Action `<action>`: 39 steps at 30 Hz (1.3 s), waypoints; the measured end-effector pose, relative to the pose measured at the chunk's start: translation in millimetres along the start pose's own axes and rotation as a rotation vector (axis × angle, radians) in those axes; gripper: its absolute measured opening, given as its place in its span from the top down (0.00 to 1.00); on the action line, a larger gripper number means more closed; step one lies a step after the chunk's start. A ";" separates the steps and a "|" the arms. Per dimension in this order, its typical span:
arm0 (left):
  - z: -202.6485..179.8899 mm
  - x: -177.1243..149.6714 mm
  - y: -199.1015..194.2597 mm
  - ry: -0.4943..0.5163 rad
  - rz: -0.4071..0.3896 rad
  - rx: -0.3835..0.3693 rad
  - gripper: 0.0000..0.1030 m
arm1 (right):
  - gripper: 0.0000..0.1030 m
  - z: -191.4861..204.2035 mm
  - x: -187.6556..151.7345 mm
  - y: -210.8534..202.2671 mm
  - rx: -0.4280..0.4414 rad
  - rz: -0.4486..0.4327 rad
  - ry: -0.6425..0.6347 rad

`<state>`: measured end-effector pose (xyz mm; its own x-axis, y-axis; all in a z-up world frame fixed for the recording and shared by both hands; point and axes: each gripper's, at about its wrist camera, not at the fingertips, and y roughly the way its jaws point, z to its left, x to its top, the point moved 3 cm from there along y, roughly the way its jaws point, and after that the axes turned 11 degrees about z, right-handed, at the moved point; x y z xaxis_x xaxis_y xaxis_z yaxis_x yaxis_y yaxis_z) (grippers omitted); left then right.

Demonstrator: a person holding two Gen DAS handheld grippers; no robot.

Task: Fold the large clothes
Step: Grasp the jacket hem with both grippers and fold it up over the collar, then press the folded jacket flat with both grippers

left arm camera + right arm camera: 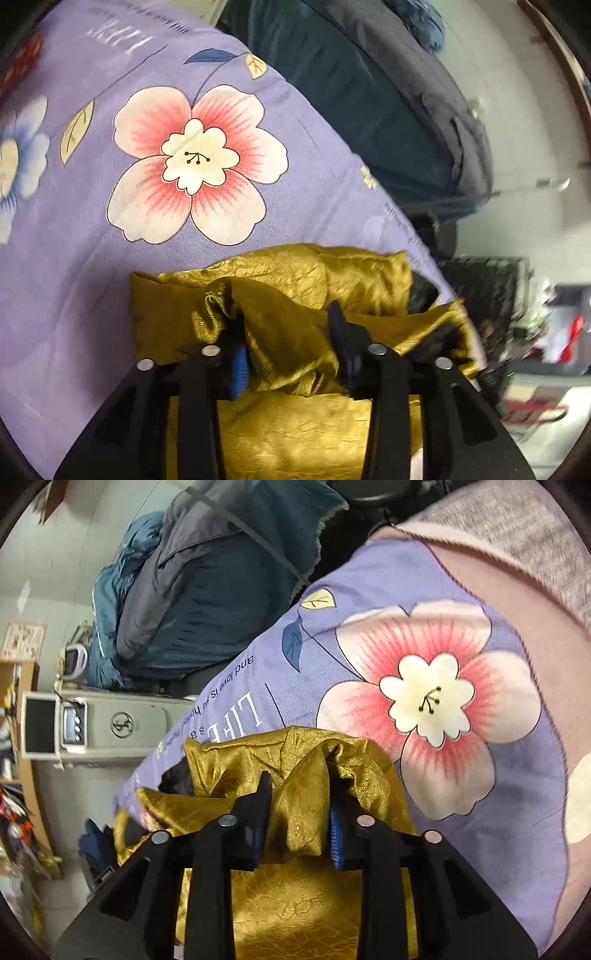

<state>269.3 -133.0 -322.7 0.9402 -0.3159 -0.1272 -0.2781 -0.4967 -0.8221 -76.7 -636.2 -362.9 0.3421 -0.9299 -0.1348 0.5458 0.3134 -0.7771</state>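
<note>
A golden satin garment [362,280] lies bunched and partly folded on a purple floral sheet [74,240], close to the sheet's edge. My left gripper [286,321] points down at it. Its jaws stand apart, with a loose ridge of the gold cloth rising between the blue pads [240,365]. In the right wrist view the same garment [236,760] lies on the sheet [517,812]. My right gripper [299,786] is open too, and a raised fold of gold fabric fills the gap between its fingers. The cloth hides part of both grippers' fingertips.
A heap of dark teal and grey clothing [369,92] [207,602] lies beyond the sheet's edge. A grey appliance [122,723] and wooden shelves [26,738] stand on the tiled floor. A pinkish blanket [517,535] covers the far corner. A black crate [487,288] sits beside the bed.
</note>
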 end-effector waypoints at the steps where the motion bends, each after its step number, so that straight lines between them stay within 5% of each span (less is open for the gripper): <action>1: 2.9 1.6 -4.6 -0.020 -0.009 -0.026 0.58 | 0.69 -3.1 0.8 0.7 0.017 0.002 0.016; 4: 10.1 5.7 -22.0 -0.059 -0.050 -0.062 0.47 | 0.65 -9.4 4.0 -0.2 0.051 0.005 0.043; 7: 12.2 8.1 -48.9 -0.020 -0.155 0.073 0.30 | 0.50 -12.3 7.6 -6.9 0.083 -0.005 0.072; 13: -14.2 -19.1 -53.1 0.210 -0.134 0.260 0.29 | 0.46 -24.3 15.5 -37.0 0.135 -0.091 0.151; 14: -19.4 -26.4 -50.8 0.253 -0.136 0.293 0.28 | 0.37 -25.1 15.0 -41.4 0.115 -0.099 0.156; 18: -34.5 -59.2 -38.6 0.323 -0.155 0.369 0.27 | 0.37 -6.9 -4.5 -52.2 -0.078 -0.136 0.034; 23: -68.5 -115.6 -19.6 0.468 -0.216 0.450 0.22 | 0.37 54.3 -72.6 -36.8 -0.361 -0.165 -0.369; 27: -90.3 -173.1 8.0 0.651 -0.246 0.528 0.17 | 0.37 68.2 -134.1 -12.5 -0.453 -0.161 -0.559; 32: -80.2 -212.6 44.4 0.703 -0.143 0.543 0.16 | 0.37 59.2 -183.8 18.0 -0.507 -0.114 -0.629; 39: -76.2 -209.0 63.2 0.752 -0.151 0.616 0.14 | 0.37 60.9 -209.4 40.1 -0.570 -0.096 -0.743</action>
<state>40.3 -160.0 -305.8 0.5275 -0.8222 0.2137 0.1863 -0.1335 -0.9734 -79.9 -417.1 -328.4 0.8225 -0.5245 0.2200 0.2081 -0.0824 -0.9746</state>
